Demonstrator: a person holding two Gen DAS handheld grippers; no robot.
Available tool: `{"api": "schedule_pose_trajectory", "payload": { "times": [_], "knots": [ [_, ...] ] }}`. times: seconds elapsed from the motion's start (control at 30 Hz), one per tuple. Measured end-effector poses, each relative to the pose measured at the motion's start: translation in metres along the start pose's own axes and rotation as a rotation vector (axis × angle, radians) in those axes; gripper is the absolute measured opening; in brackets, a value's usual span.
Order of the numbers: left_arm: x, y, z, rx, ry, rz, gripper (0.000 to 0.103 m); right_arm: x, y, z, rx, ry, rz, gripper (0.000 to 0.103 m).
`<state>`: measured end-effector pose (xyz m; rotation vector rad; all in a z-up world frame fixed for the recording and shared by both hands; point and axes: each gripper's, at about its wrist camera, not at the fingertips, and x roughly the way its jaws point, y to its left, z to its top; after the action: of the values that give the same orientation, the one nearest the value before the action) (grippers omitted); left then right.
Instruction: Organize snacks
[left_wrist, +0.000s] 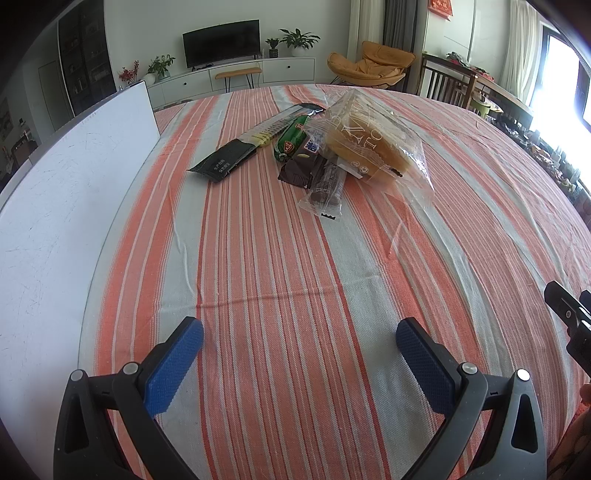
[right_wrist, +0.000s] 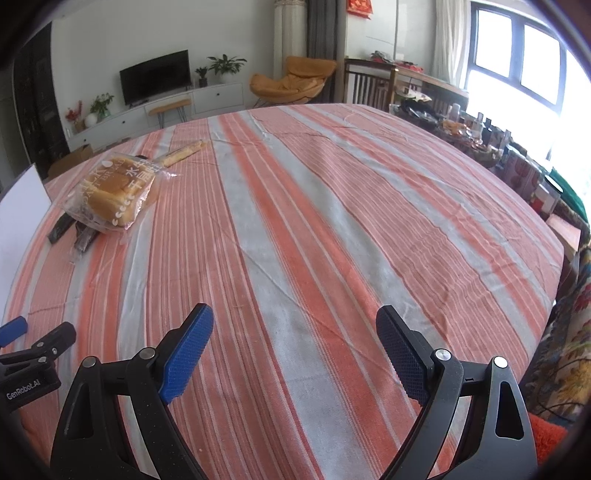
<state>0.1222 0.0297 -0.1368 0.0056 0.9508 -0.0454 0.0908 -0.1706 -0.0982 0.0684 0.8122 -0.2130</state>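
A pile of snacks lies on the striped tablecloth (left_wrist: 295, 258): a clear bag of bread (left_wrist: 369, 144), a long black packet (left_wrist: 236, 155), a green packet (left_wrist: 291, 142), a dark brown packet (left_wrist: 299, 168) and a clear-wrapped chocolate bar (left_wrist: 327, 188). In the right wrist view the bread bag (right_wrist: 114, 192) sits far left, with a long yellow stick packet (right_wrist: 184, 153) behind it. My left gripper (left_wrist: 299, 334) is open and empty, well short of the pile. My right gripper (right_wrist: 295, 325) is open and empty over bare cloth.
A white board (left_wrist: 55, 206) lies along the table's left side. The right gripper's body (left_wrist: 570, 317) shows at the right edge of the left wrist view. A cluttered side table (right_wrist: 480, 136) and patterned fabric (right_wrist: 565, 350) stand to the right.
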Motion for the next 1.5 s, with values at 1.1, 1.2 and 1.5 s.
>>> {"api": "schedule_pose_trajectory", "payload": {
  "times": [1.1,1.2,1.5],
  "knots": [
    [0.026,0.063,0.151,0.012,0.089,0.186,0.097,0.016,-0.002,-0.003,0.020,0.100,0.014,0.093],
    [0.053,0.073,0.174,-0.003,0.110,0.109,0.097,0.017,-0.001,-0.003,0.021,0.100,0.014,0.093],
    [0.116,0.085,0.186,-0.051,0.143,0.017,0.082,0.017,-0.001,-0.003,0.020,0.100,0.014,0.093]
  ]
}}
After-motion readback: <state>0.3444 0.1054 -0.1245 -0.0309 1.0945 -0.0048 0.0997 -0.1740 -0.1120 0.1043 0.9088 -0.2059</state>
